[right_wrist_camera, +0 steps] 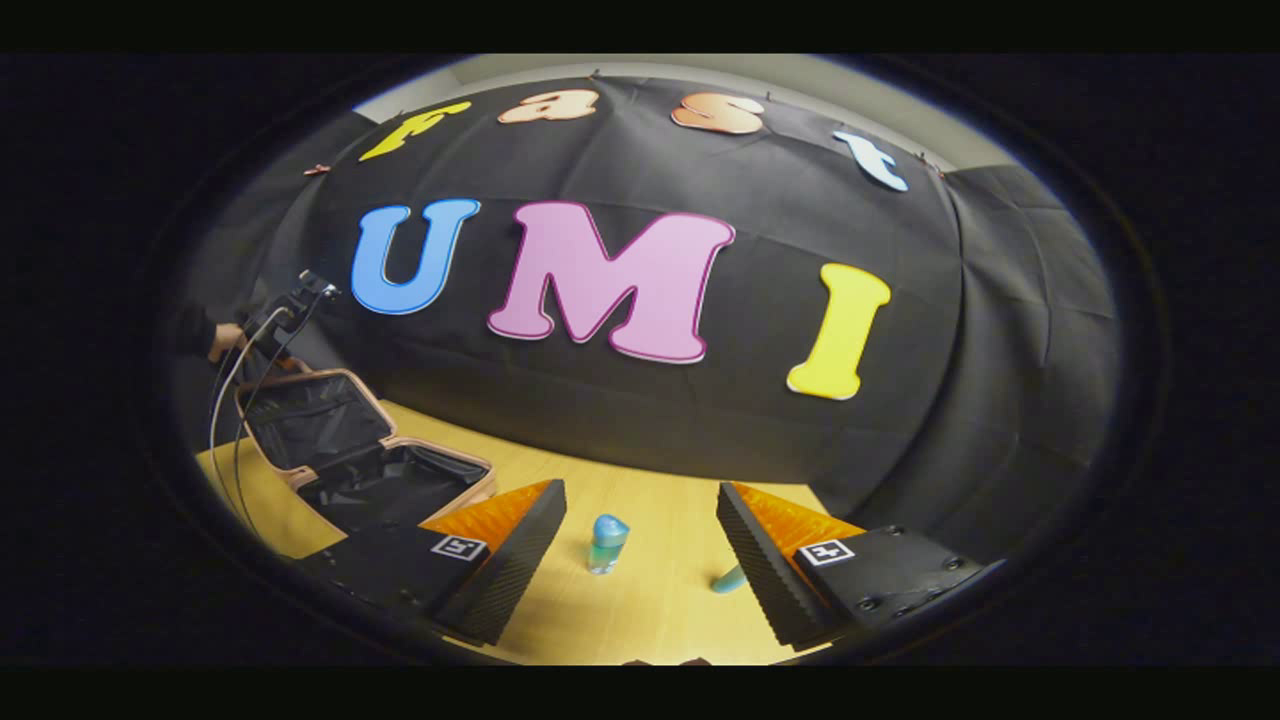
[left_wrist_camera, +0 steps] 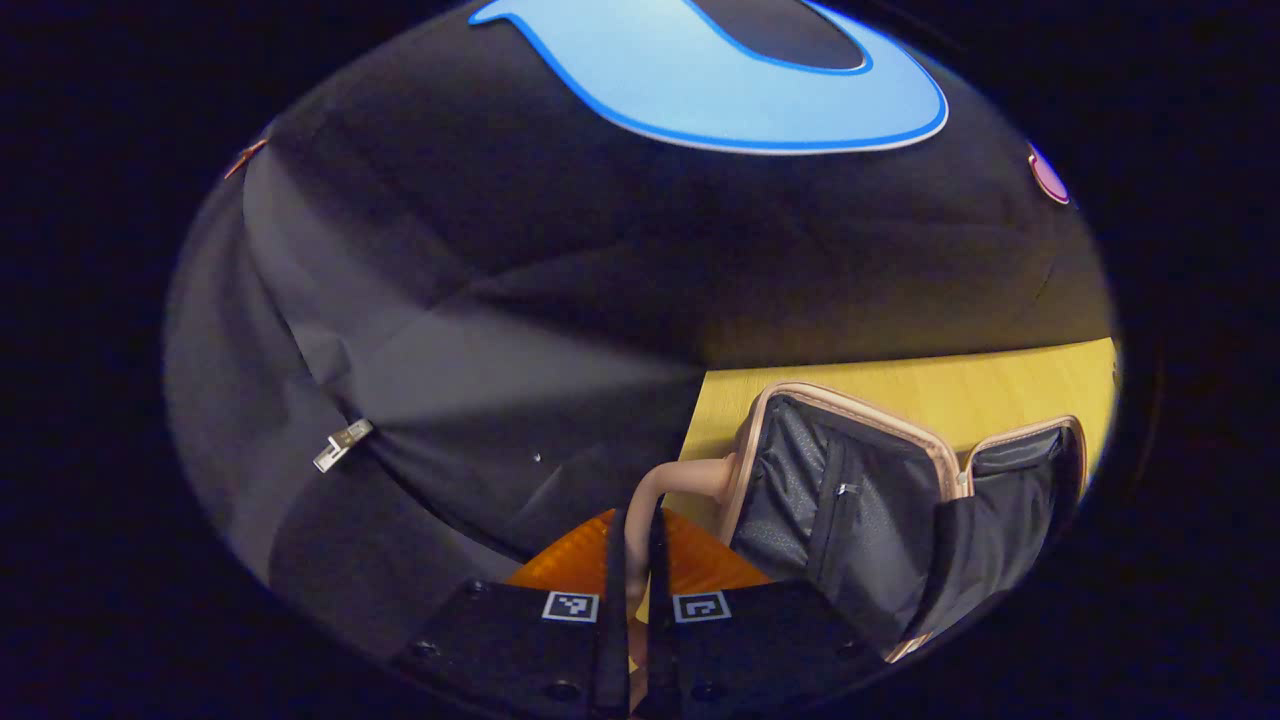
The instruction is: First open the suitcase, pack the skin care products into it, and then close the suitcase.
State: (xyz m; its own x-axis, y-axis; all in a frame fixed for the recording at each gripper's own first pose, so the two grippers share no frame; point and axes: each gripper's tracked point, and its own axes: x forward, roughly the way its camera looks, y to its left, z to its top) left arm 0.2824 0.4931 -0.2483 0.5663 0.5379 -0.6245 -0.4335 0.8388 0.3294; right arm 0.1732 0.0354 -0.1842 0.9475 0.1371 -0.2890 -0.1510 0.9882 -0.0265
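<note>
Pinching the handle (left_wrist_camera: pixel 660 480) between the closed-in jaws of the left gripper (left_wrist_camera: pixel 632 560), both fingers pressing on it, and so propping the lid of the suitcase (left_wrist_camera: pixel 850 480) upright, with the dark lining and its zip pocket facing out over the table (left_wrist_camera: pixel 1000 380). Seeing, from the right gripper view, the case lying open at the table's far left, both halves showing. Holding the right gripper (right_wrist_camera: pixel 640 500) with jaws spread wide, gripping nothing, and pointing at a small bottle (right_wrist_camera: pixel 607 543) standing upright on the bare wood between the fingers but farther off. Noticing a second item, perhaps a tube (right_wrist_camera: pixel 728 580), lying just beside the right-hand finger and partly hidden by it. Judging the opening as done and the packing as just beginning. Doing this step well probably means: lowering and advancing the right gripper squarely so the bottle sits centred between the pads; closing on its body rather than on the rounded cap, likely to slip; closing gently, since so light a bottle could tip at a one-sided touch; lifting straight up before swinging left toward the case; holding the lid steady by the handle meanwhile, so that it neither drops onto the incoming hand nor drags the case across the table.
</note>
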